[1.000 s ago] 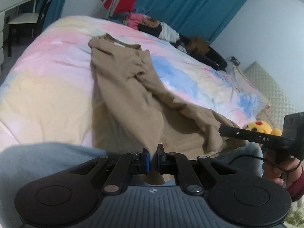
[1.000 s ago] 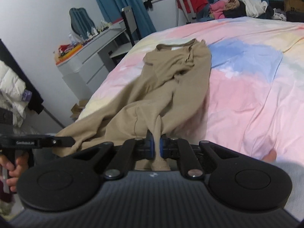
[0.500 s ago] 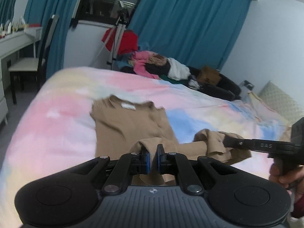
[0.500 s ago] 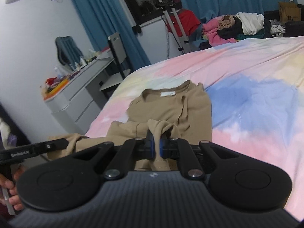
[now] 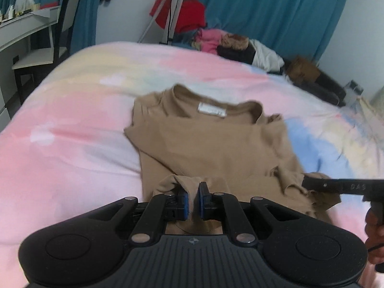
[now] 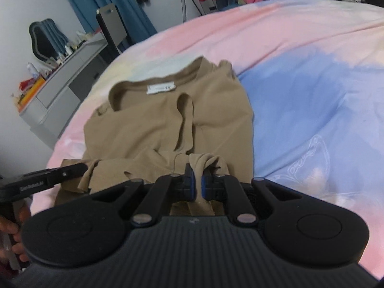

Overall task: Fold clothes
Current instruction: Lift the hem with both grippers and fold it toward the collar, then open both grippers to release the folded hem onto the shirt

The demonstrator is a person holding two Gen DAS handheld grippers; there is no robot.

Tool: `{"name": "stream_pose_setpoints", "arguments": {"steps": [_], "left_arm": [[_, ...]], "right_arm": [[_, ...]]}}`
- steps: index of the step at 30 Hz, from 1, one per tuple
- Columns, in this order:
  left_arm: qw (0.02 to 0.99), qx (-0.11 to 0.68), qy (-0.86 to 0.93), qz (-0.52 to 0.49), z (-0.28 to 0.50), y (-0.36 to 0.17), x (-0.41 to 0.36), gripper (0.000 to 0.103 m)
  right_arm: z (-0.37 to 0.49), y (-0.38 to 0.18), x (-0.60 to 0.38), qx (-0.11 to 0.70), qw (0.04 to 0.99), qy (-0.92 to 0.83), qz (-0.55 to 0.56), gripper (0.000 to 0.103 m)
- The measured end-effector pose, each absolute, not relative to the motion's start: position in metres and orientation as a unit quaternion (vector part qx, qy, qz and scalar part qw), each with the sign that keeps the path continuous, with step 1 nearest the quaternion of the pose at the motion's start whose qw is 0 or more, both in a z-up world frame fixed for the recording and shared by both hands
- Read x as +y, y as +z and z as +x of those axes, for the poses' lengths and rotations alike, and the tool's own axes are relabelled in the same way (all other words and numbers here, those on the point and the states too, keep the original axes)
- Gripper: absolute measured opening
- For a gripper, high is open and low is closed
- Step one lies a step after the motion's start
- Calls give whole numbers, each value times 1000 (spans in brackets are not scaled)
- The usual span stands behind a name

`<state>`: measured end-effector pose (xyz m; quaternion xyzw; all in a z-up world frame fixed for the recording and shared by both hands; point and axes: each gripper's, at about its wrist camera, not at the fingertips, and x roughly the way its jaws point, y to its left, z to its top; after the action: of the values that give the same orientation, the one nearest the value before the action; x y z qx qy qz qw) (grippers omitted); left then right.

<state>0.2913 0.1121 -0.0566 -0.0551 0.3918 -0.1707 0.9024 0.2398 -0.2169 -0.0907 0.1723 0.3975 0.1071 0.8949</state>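
Note:
A tan shirt [image 5: 216, 141] lies on the pastel bedspread, collar and white label at the far end; it also shows in the right wrist view [image 6: 168, 120]. My left gripper [image 5: 192, 201] is shut on a bunched hem corner of the shirt. My right gripper [image 6: 198, 187] is shut on the other hem corner. Both hold the lower edge doubled up over the shirt's body, near the collar half. Each gripper's finger shows in the other's view: the right one [image 5: 340, 187] at the right, the left one [image 6: 48, 180] at the left.
The bed [image 5: 72, 120] fills both views. A pile of clothes [image 5: 228, 43] and a tripod [image 5: 170, 12] stand beyond its far edge against blue curtains. A chair [image 5: 48, 48] and a grey desk with clutter [image 6: 60, 79] stand to the left.
Both grippers have carried the shirt's hem forward from the bed's near edge toward the collar, doubling the shirt over itself. They are now lower, close above the shirt.

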Motion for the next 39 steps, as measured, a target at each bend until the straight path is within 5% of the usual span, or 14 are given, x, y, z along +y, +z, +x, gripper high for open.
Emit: {"name": "stream_pose_setpoints", "arguments": {"steps": [5,8,10,12,23,31,39], "left_arm": [[913,373,-164,-31,282,-55,107,17],[920,359,-155,-13,262,-41,106,46],[928,345,-142,0,244,-28,105,61],[935,329,-131,10,227,-14,103,78],[956,264,-122,26,122,27,82,100],[961,250,-111,30,51,28,68,101],[912,385,-129,-66,70,-7,80,96]], "right_arm": [[236,-90,-217,388,899,109,169,11],[227,-82,-213,380,905,107,160,16],[218,-74,-211,375,908,104,153,41],[203,-66,-209,355,918,96,149,78],[103,-26,-178,271,956,80,78,76],[45,-27,-172,249,963,73,71,76],[39,-25,-176,243,965,62,79,76]]}}
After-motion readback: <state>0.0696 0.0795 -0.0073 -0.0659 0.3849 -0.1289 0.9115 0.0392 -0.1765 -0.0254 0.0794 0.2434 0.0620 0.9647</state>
